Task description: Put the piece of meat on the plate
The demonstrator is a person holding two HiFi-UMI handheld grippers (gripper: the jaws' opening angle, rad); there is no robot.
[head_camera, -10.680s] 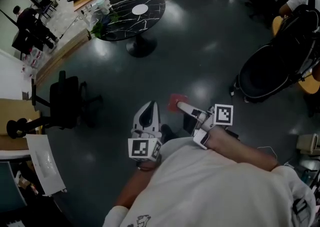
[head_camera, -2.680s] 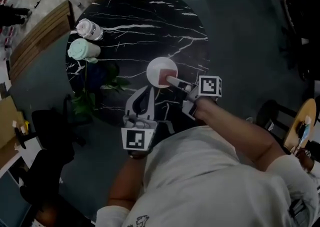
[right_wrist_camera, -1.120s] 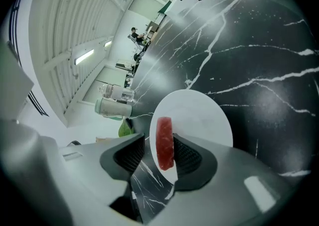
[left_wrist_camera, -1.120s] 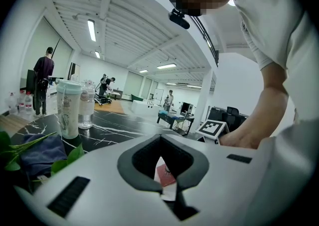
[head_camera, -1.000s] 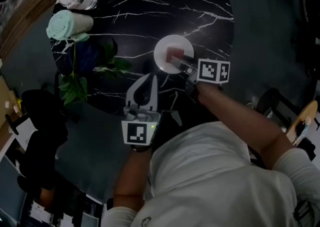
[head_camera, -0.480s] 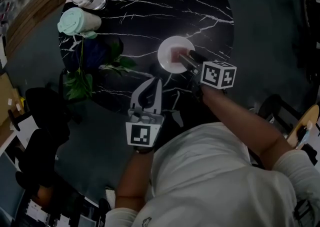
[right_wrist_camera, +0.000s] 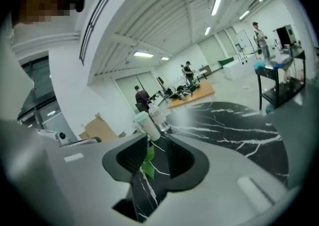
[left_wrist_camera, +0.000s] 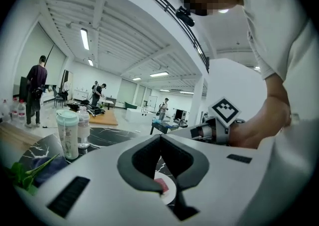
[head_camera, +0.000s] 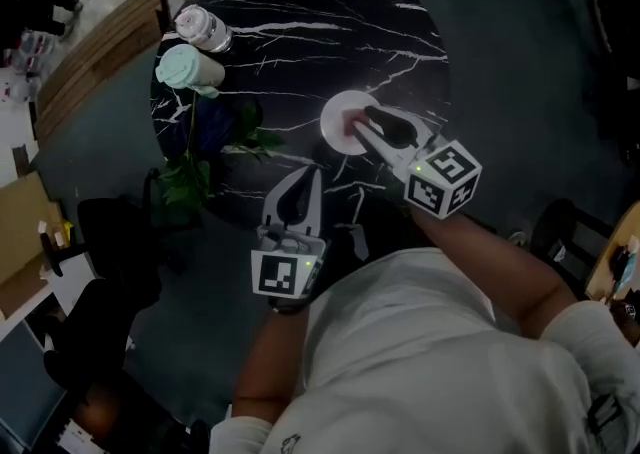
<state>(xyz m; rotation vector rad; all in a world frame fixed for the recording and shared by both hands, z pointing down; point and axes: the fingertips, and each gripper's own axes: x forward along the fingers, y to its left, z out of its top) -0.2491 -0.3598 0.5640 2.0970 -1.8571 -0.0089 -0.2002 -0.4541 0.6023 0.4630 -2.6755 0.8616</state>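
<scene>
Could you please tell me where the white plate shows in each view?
Head view: plate, just above centre.
Left gripper view: low centre, seen through the gap between the jaws.
Right gripper view: not in it.
Shared landmark: mint-lidded cup, in all three views.

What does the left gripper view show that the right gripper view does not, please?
Only the left gripper view shows the meat lying on the plate, and a hand at its right. Only the right gripper view shows a box at its left. Both show the table, the cup, the bottle and the leaves.
</scene>
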